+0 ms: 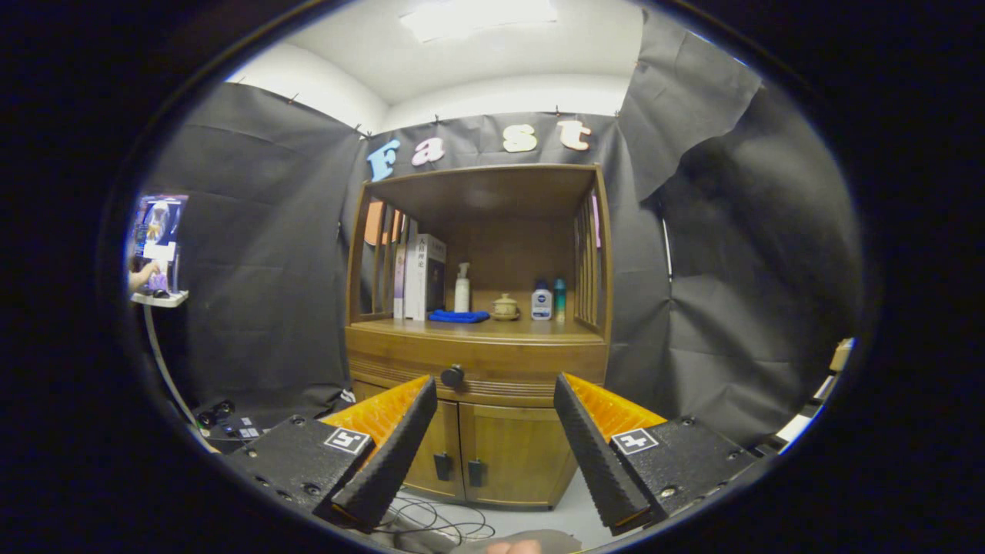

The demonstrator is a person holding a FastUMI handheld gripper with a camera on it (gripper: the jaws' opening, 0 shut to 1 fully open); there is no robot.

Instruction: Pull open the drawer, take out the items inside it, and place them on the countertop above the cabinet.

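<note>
A wooden cabinet stands ahead of me against the black wall. Its drawer (492,365) is shut, a flat wooden front with a dark round knob (452,376) left of its middle. The countertop (477,328) above the drawer is a wooden shelf under a canopy. My gripper (494,385) is open, its two black-and-orange fingers spread wide and well short of the cabinet. The knob sits just beyond the tip of the left finger (400,438). Nothing lies between the fingers. What the drawer holds is hidden.
On the countertop stand books (423,277), a white pump bottle (462,288), a blue cloth (459,315), a small lidded pot (505,306) and two small bottles (548,302). Two cabinet doors (492,454) sit below the drawer. Cables (439,523) lie on the floor. A stand with a screen (158,246) is far left.
</note>
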